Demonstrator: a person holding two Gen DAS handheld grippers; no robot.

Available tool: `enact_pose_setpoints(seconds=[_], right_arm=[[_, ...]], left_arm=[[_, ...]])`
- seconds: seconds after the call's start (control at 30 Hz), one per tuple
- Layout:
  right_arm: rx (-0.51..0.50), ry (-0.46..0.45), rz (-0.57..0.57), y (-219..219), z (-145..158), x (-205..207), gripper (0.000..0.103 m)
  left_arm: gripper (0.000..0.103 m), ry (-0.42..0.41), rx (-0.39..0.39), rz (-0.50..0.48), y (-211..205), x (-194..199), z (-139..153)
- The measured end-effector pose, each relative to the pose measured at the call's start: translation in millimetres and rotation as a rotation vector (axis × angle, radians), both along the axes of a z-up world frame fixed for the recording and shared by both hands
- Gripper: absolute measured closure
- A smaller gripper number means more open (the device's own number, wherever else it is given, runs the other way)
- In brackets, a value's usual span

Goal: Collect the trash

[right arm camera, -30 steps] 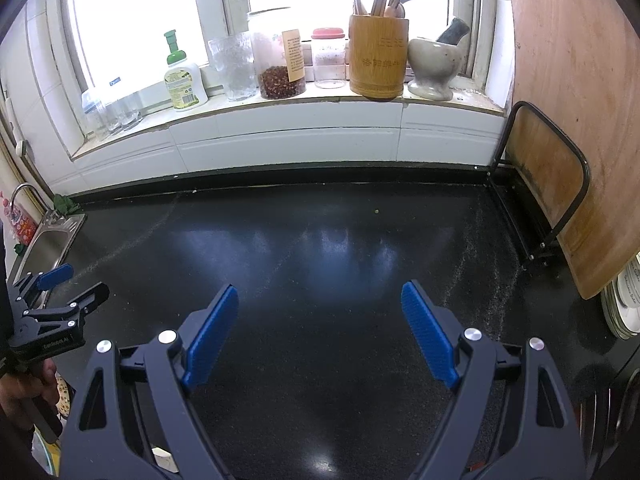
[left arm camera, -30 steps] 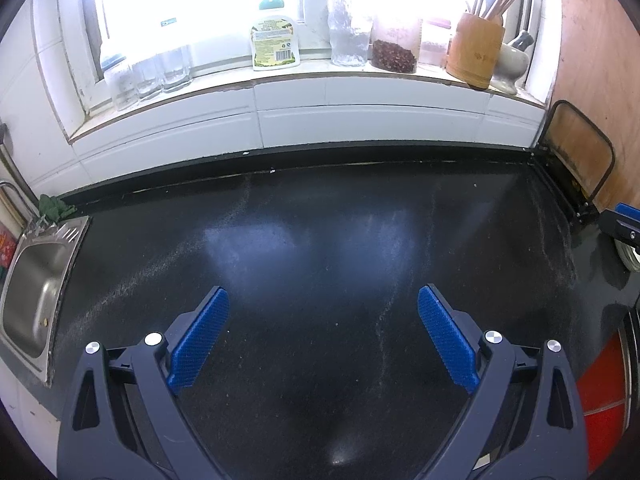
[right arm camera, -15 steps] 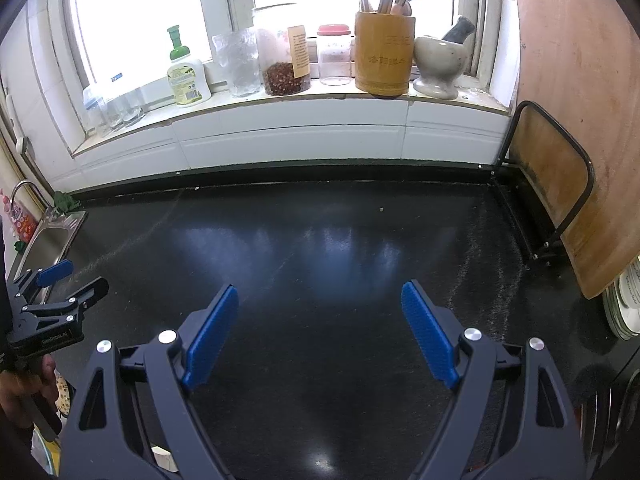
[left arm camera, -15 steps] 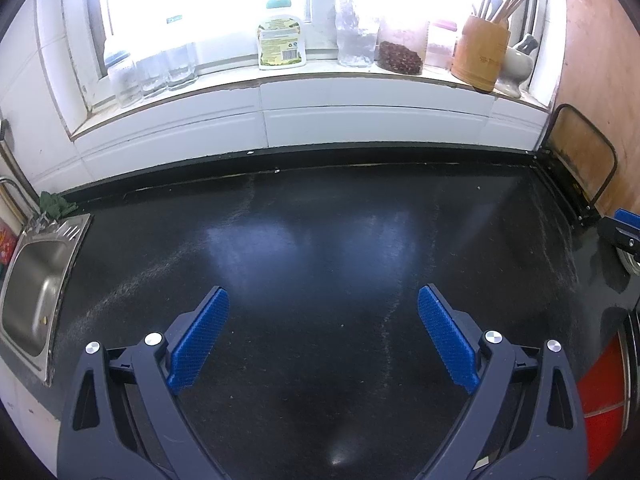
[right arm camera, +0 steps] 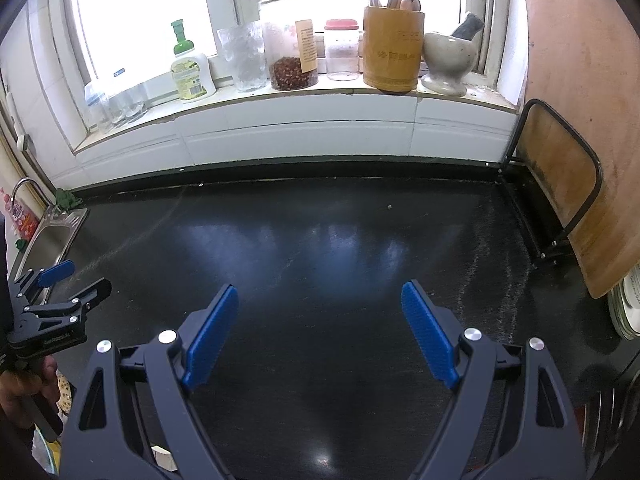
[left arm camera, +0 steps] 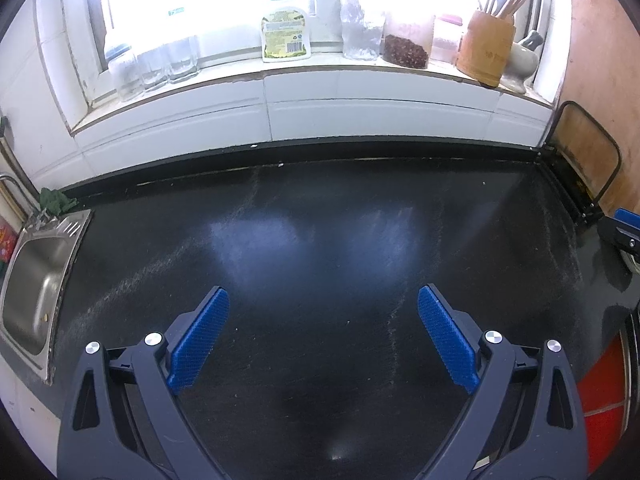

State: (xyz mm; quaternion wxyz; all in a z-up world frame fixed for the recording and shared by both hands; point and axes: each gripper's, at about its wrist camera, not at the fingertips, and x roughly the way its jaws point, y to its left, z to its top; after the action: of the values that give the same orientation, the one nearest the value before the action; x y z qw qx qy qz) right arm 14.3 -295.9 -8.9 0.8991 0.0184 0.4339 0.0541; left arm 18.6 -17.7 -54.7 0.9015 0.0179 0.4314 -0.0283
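Note:
My left gripper (left arm camera: 323,300) is open and empty over the black countertop (left arm camera: 320,220). My right gripper (right arm camera: 319,294) is open and empty over the same countertop (right arm camera: 320,232). The left gripper also shows at the left edge of the right wrist view (right arm camera: 74,280), held in a hand. A blue tip of the right gripper shows at the right edge of the left wrist view (left arm camera: 626,218). I see only tiny specks on the counter, such as one crumb (right arm camera: 389,207) near the back right.
A steel sink (left arm camera: 32,280) lies at the left. A windowsill holds a soap bottle (right arm camera: 190,72), jars, a bamboo utensil holder (right arm camera: 392,52) and a mortar (right arm camera: 448,60). A wooden board in a black wire rack (right arm camera: 560,184) stands at the right.
Both views have shifted slightly; the windowsill items sit a little lower and nearer. Both grippers stay open and empty.

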Motion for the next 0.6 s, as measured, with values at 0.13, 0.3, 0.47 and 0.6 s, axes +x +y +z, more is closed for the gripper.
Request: enact_pose_setpoints(seconds=[0.13,0.3,0.47,0.6], right_arm=[[-0.003,0.007,-0.004,0.1,-0.4,1.7,0.022],[0.005,0.019,-0.013,-3.2,-5.0,8.7,0.022],[0.012,0.04,-0.008,-2.8,-17.0,18.2,0.022],[0.018,0.06,-0.011,-3.0,-29.0,24.6,0.022]], left_arm=[[0.01,0.022,0.018,0.005,3.0,6.8,-4.1],[0.007,0.043,-0.015,0.029,9.5,14.9,-8.5],[0.007,0.039,-0.037,0.042,10.9,21.9,-12.3],[0.007,0.039,-0.006,0.03,7.4,29.0,-18.0]])
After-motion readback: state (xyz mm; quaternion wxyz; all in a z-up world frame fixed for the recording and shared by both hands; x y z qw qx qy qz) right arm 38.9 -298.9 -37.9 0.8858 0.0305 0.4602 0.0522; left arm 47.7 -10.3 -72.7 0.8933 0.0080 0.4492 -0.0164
